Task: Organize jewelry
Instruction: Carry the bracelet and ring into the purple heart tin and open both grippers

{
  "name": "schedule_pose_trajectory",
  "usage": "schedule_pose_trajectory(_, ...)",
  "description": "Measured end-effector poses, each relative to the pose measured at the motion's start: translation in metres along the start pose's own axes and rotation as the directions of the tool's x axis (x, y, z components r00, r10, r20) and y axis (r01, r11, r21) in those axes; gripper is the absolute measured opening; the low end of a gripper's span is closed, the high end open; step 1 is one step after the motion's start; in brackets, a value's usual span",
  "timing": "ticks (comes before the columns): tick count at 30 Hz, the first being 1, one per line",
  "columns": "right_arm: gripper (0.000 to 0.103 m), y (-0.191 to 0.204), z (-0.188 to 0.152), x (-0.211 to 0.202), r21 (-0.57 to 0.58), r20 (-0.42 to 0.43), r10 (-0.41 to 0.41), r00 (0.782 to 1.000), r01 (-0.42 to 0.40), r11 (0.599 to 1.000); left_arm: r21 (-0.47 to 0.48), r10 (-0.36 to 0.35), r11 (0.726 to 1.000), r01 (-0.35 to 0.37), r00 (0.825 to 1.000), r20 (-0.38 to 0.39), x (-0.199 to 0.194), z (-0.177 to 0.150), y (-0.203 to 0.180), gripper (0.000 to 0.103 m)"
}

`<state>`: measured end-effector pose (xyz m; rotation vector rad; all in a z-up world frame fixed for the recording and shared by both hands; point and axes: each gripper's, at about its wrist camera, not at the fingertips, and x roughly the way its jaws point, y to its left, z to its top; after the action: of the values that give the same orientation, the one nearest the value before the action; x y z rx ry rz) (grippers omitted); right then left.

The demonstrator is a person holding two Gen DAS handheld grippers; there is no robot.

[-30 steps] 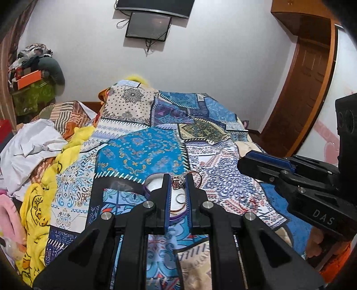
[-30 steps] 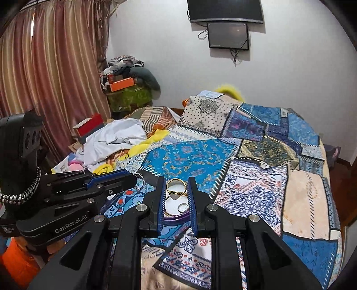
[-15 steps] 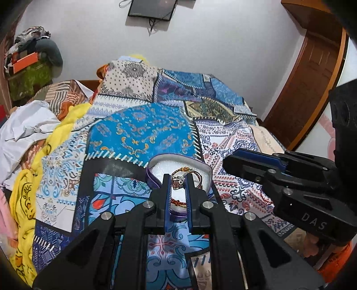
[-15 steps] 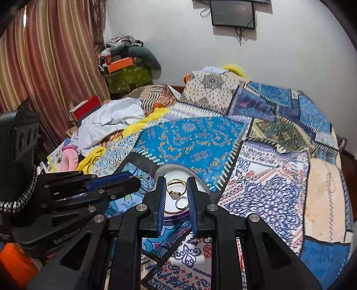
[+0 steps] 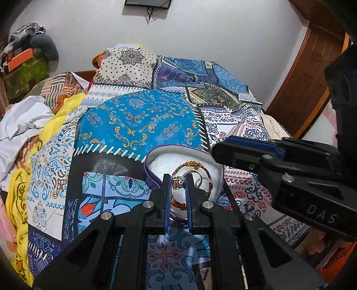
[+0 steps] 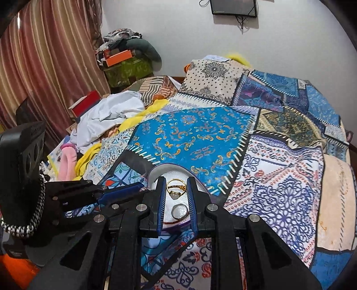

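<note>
Patchwork bedding in blues and whites covered the bed (image 5: 138, 125) where we worked, with a white wall and a dark screen (image 6: 233, 7) at the far end. Our left gripper (image 5: 178, 180) pinched a stone-set ring (image 5: 178, 179) between its blue-edged fingers (image 5: 167, 191), held over the near part of a round tray (image 5: 154, 176) with a purple rim and white padding. Our right gripper (image 6: 176, 185) pinched a gold ring (image 6: 176, 188) the same way above that tray (image 6: 154, 176), its fingers (image 6: 161, 200) set slightly wider. Lying in the tray just beyond the left gripper were a braided red-and-gold bangle (image 5: 191, 164) and a thin silver ring (image 5: 202, 179); from the right wrist view a plain silver band (image 6: 179, 210) lay on the padding near the fingers. Further left on the bed sat crumpled white cloth (image 6: 109, 113) and a yellow blanket (image 5: 51, 116). A wooden door (image 5: 308, 73) stood at the far right.
</note>
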<state>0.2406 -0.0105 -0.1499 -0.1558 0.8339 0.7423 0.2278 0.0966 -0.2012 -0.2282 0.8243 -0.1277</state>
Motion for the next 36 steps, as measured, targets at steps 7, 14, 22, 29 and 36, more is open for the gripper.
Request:
schedule_pose_trajectory(7,0.017,-0.004,-0.001,0.009,0.020,-0.020,0.010,1.000,-0.010,1.000,0.011,0.003,1.000,-0.003,1.000,-0.004,0.001,-0.001,-0.003,0.010)
schedule_pose_trajectory(14,0.017,-0.002,-0.001,0.014,0.011,-0.031,0.016,0.999,-0.015,1.000,0.009,0.028,1.000,-0.028,0.999,0.019,-0.009,-0.001,0.001,0.010)
schedule_pose_trajectory(22,0.017,0.001,-0.003,0.022,0.008,-0.064,0.045,0.997,-0.044,0.999,0.021,0.075,0.997,-0.076,0.996,0.051,-0.028,0.000,0.007,0.011)
schedule_pose_trajectory(29,0.017,0.009,-0.006,0.022,-0.022,-0.093,0.051,0.994,-0.053,0.998,0.008,0.084,0.996,-0.085,0.995,0.050,-0.033,-0.001,0.011,0.011)
schedule_pose_trajectory(36,0.017,0.007,-0.009,0.018,-0.002,-0.114,0.045,0.992,-0.045,0.999,0.015,0.091,0.996,-0.092,0.994,0.055,-0.040,0.000,0.007,0.011)
